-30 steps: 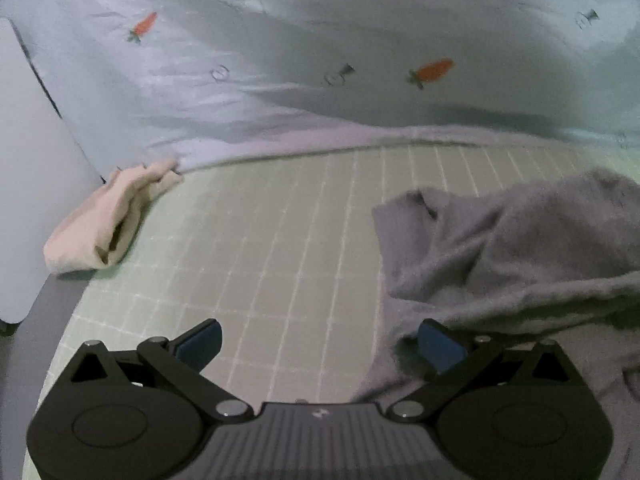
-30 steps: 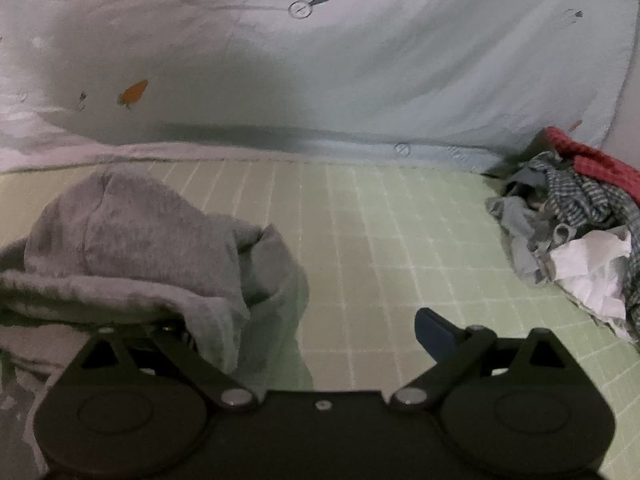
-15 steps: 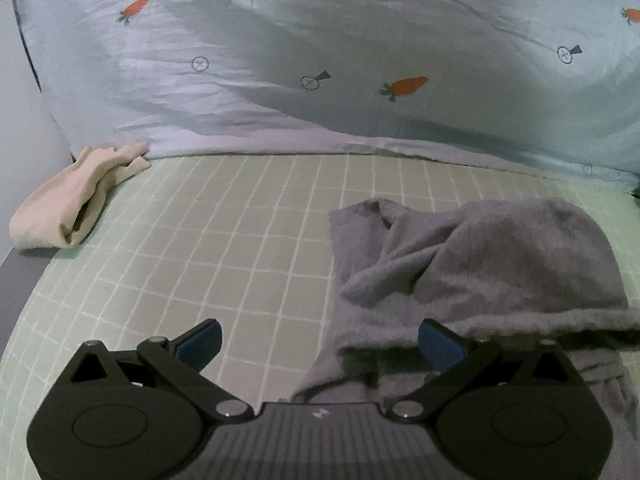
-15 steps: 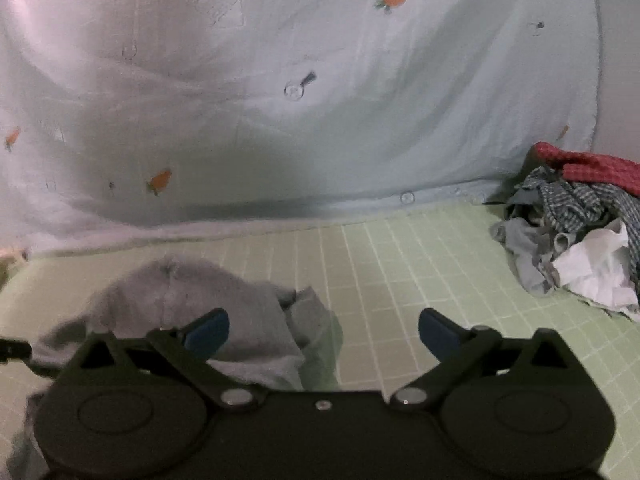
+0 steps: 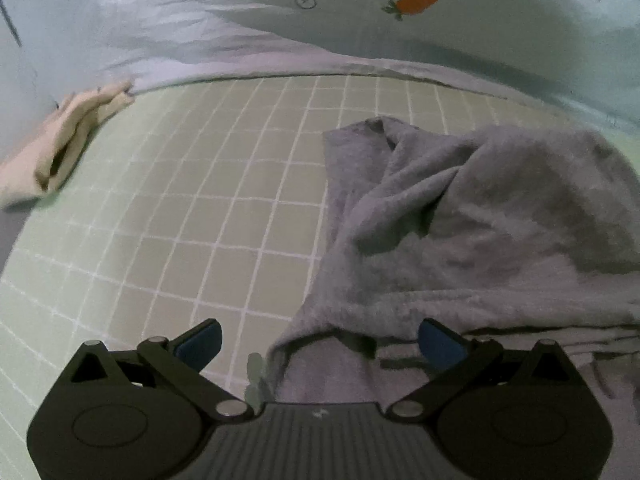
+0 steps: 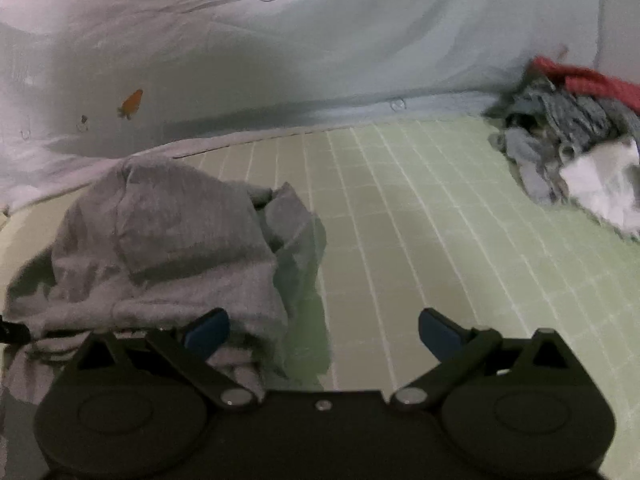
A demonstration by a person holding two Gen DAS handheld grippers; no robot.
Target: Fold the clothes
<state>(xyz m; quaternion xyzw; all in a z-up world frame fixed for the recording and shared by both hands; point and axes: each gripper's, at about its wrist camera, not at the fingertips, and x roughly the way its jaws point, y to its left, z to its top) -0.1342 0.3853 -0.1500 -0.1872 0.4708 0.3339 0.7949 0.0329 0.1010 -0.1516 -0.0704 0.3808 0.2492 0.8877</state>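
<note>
A crumpled grey garment [image 5: 472, 232] lies on the green checked sheet [image 5: 200, 200]. My left gripper [image 5: 320, 344] is open, low over the garment's near left edge, with a fold of grey cloth between its blue fingertips but not pinched. From the right wrist view the same grey garment [image 6: 168, 240] sits at the left. There my right gripper [image 6: 324, 332] is open, its left fingertip over the garment's near right edge and its right fingertip over bare sheet [image 6: 440, 240].
A light blue quilt with carrot prints [image 5: 360, 32] is heaped along the far side. A folded cream garment [image 5: 60, 148] lies at the far left. A pile of mixed clothes [image 6: 572, 148], blue, white and red, sits at the far right.
Both grippers have dropped lower and closer to the grey garment since half a second ago. Both stayed open throughout. The garment has kept its place.
</note>
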